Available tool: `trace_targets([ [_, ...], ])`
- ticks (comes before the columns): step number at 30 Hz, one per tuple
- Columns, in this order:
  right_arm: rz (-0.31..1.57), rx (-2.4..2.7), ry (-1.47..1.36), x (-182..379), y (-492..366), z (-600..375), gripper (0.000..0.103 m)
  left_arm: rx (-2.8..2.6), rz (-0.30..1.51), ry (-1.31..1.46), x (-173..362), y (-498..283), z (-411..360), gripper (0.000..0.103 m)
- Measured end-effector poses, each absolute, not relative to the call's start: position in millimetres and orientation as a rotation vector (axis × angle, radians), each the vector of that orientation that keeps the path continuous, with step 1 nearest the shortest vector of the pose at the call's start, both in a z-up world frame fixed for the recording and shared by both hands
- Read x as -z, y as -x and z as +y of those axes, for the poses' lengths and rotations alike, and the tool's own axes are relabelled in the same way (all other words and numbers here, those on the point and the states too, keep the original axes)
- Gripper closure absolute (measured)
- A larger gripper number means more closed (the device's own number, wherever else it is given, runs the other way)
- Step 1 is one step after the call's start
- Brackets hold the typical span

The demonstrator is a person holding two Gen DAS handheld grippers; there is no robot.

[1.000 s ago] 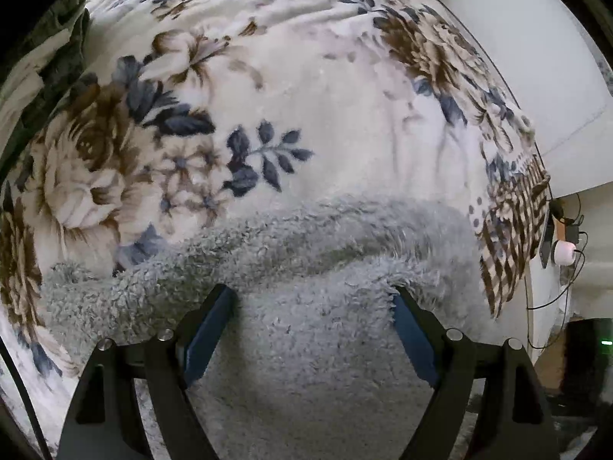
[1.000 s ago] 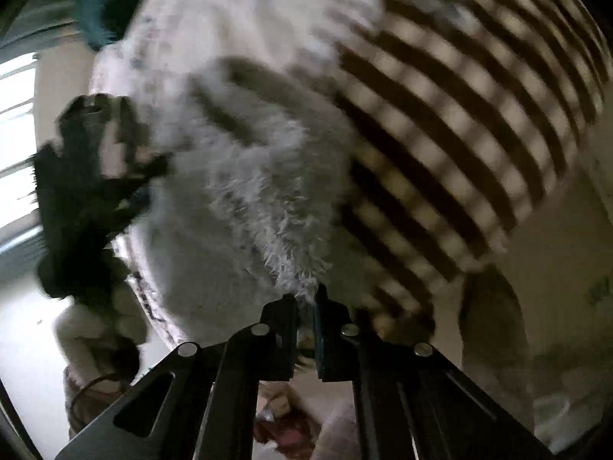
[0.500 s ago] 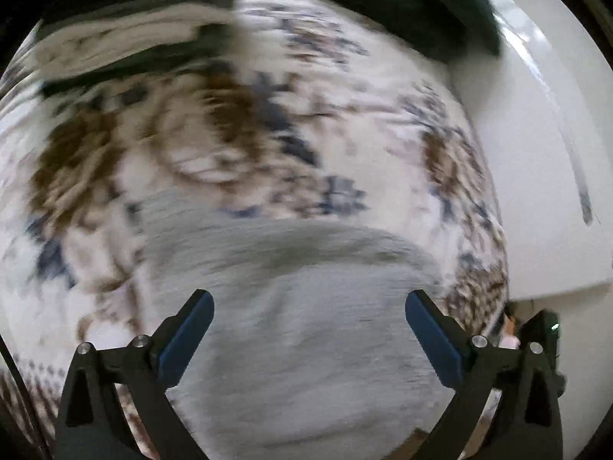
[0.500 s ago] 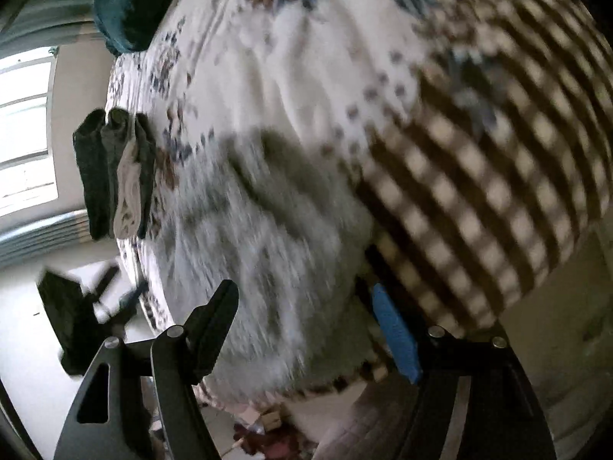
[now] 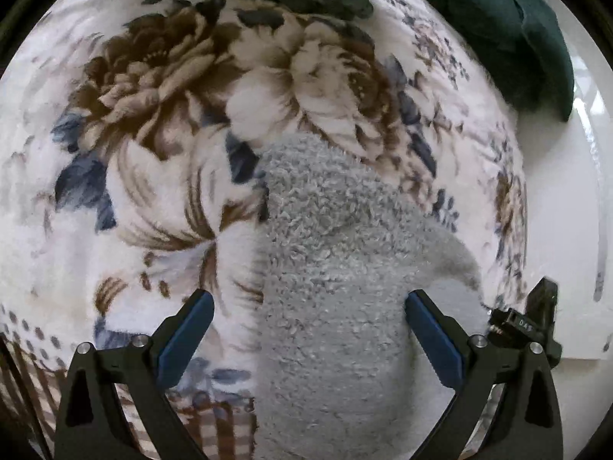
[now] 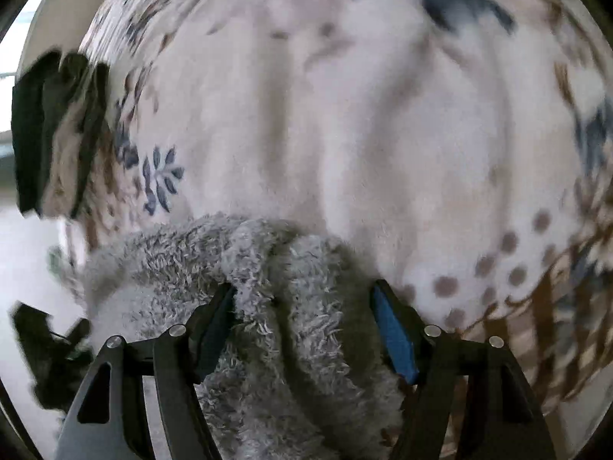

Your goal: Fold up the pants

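Fold pants. Step in hand, as I judge it: between folds, regrasping.

Pants (image 5: 329,268): grey fleece, lying on the bed's floral blanket (image 5: 161,161). In the left wrist view they run as a thick band from the near edge away toward the middle of the bed, ending in a rounded far end beside the large brown flower print. Already doubled at least once, by the bulk. In the right wrist view the same fabric (image 6: 268,268) is bunched in ridges at the near edge, with one dark crease running toward me.

Left gripper (image 5: 308,326): jaws spread wide, straddling the band, nothing pinched. Cannot tell whether the pads touch the pile.

Right gripper (image 6: 304,318): jaws spread, a ridge of fleece heaped between them. The left pad seems buried in the pile and the right pad shows clear blue. Not clamped.

Stack of dark folded clothes (image 6: 49,122) at the far left edge of the bed, well apart.

Next move, my estimate: close both jaws on the near end through all layers, lift, carry it over to the far end. Fleece is thick and springy, so a shallow bite risks taking the top layer only.
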State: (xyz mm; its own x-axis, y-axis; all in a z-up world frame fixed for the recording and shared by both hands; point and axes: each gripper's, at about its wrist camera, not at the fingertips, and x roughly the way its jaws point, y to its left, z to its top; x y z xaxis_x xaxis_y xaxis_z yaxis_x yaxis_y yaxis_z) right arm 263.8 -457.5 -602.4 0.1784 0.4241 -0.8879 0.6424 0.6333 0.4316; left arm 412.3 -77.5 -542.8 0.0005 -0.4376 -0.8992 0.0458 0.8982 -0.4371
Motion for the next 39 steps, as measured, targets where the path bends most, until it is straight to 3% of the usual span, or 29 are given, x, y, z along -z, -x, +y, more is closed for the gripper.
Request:
trace_targets([
  [4,1.382,0.137,-1.069,577,-245,-463,0.028,0.414,1.506,0.359,533,-412,-70,0.001],
  [6,1.345,0.099,-1.117,563,-223,-460,0.018,0.437,1.519,0.41,534,-406,-64,0.001],
  [9,1.32,0.041,-1.224,562,-186,-447,0.017,0.485,1.541,0.494,541,-391,-62,0.001],
  [20,1.327,-0.147,-1.527,659,-168,-375,0.006,0.578,1.654,0.607,593,-355,-64,0.001],
  [25,1.286,-0.214,-1.564,669,-185,-365,0.004,0.609,1.671,0.7,610,-354,-62,0.001],
  [27,1.297,-0.222,-1.504,662,-192,-358,0.013,0.629,1.645,0.684,604,-354,-65,0.006],
  [28,1.284,-0.231,-1.481,656,-195,-355,0.039,0.644,1.615,0.657,596,-354,-68,0.018],
  [29,1.283,-0.227,-1.463,651,-197,-352,0.049,0.66,1.586,0.624,587,-354,-71,0.029],
  [32,1.253,-0.186,-1.389,625,-201,-347,0.058,0.736,1.519,0.569,558,-354,-76,0.044],
  [39,1.189,-0.143,-1.263,539,-209,-323,0.06,0.819,1.458,0.538,489,-367,-65,0.046],
])
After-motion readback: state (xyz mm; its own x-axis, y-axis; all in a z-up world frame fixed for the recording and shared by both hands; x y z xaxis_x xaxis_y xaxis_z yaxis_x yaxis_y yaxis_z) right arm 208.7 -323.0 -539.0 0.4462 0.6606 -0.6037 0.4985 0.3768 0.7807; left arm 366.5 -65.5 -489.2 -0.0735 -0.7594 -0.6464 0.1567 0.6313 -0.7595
